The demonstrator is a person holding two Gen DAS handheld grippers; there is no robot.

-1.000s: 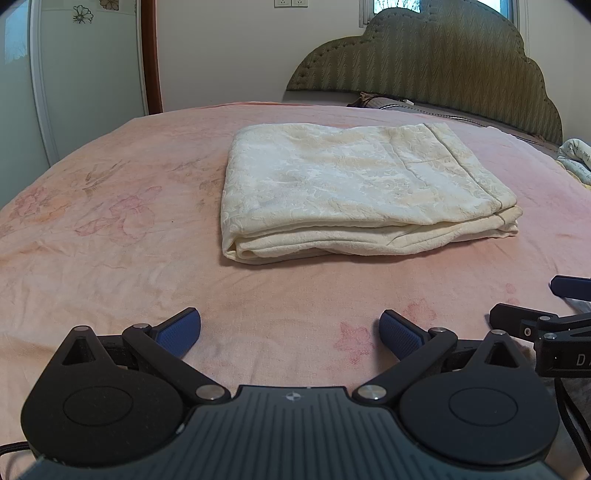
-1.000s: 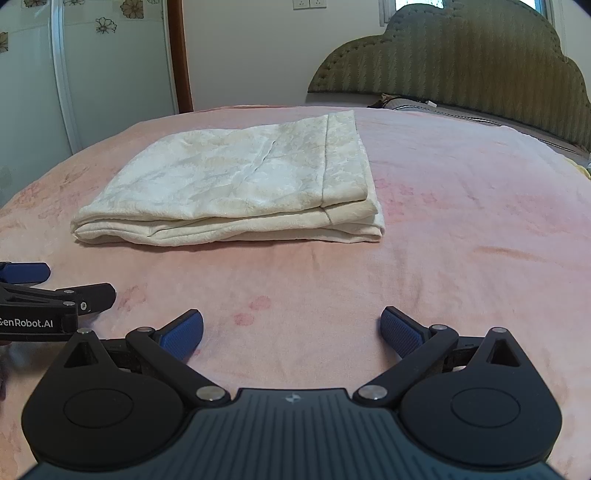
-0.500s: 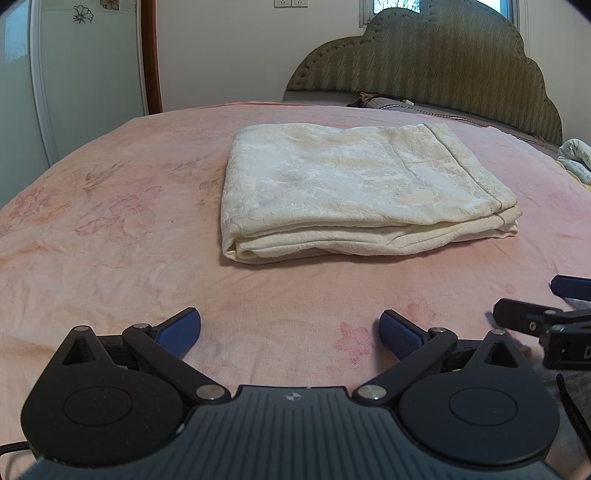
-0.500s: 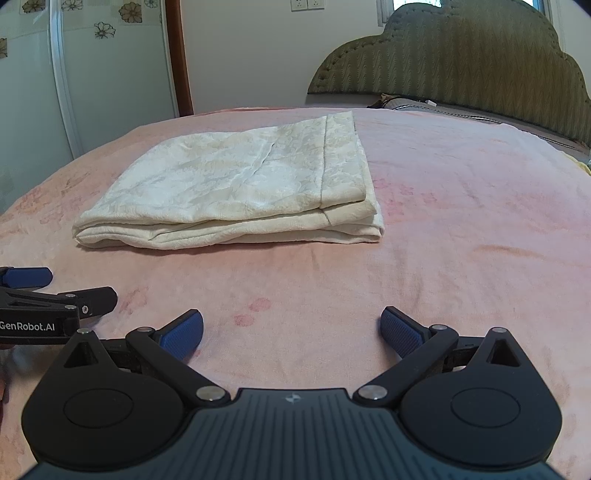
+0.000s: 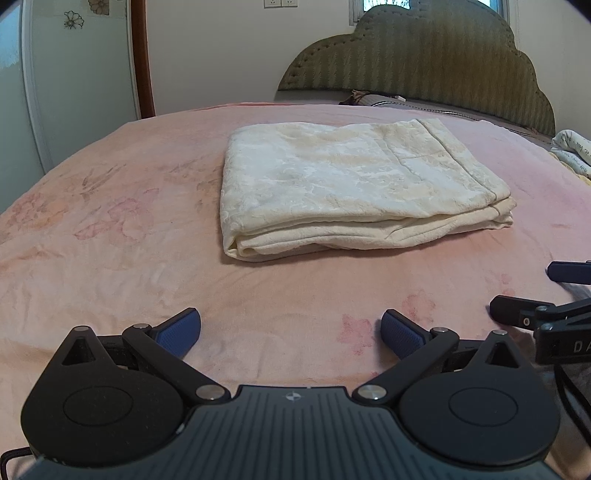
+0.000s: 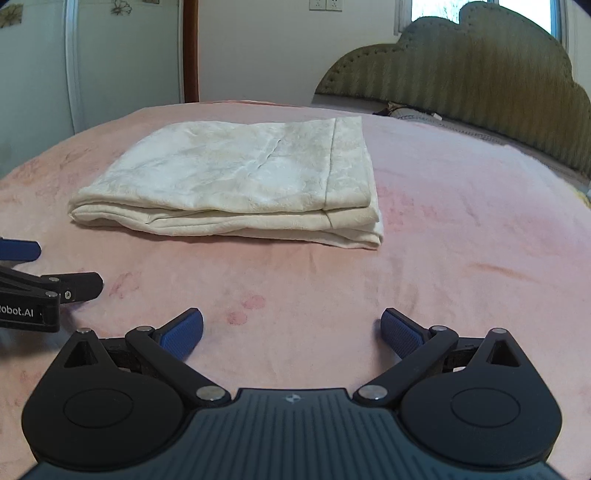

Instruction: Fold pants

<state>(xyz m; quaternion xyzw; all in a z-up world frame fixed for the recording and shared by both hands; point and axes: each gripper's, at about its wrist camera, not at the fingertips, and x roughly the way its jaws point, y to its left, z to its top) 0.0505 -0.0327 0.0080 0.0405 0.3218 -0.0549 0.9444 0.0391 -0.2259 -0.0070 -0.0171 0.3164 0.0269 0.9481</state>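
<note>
Resting folded on the pink bed (image 5: 110, 229), the cream pants (image 5: 351, 184) lie ahead of both tools.
Left gripper (image 5: 291, 332) and right gripper (image 6: 291, 332) gape wide, empty; the cloth looks soft, light, best pinched at corners.

Cream patterned pants (image 5: 354, 188), folded into a flat layered rectangle, lying mid-bed, touched by nothing

this was a home bedroom, shown by the bed (image 5: 110, 206) under a pink floral blanket, a padded scalloped olive headboard (image 5: 424, 62), a pale wardrobe door (image 5: 74, 74) with flower decals, and wall sockets (image 6: 325, 4) beside a window.
</note>
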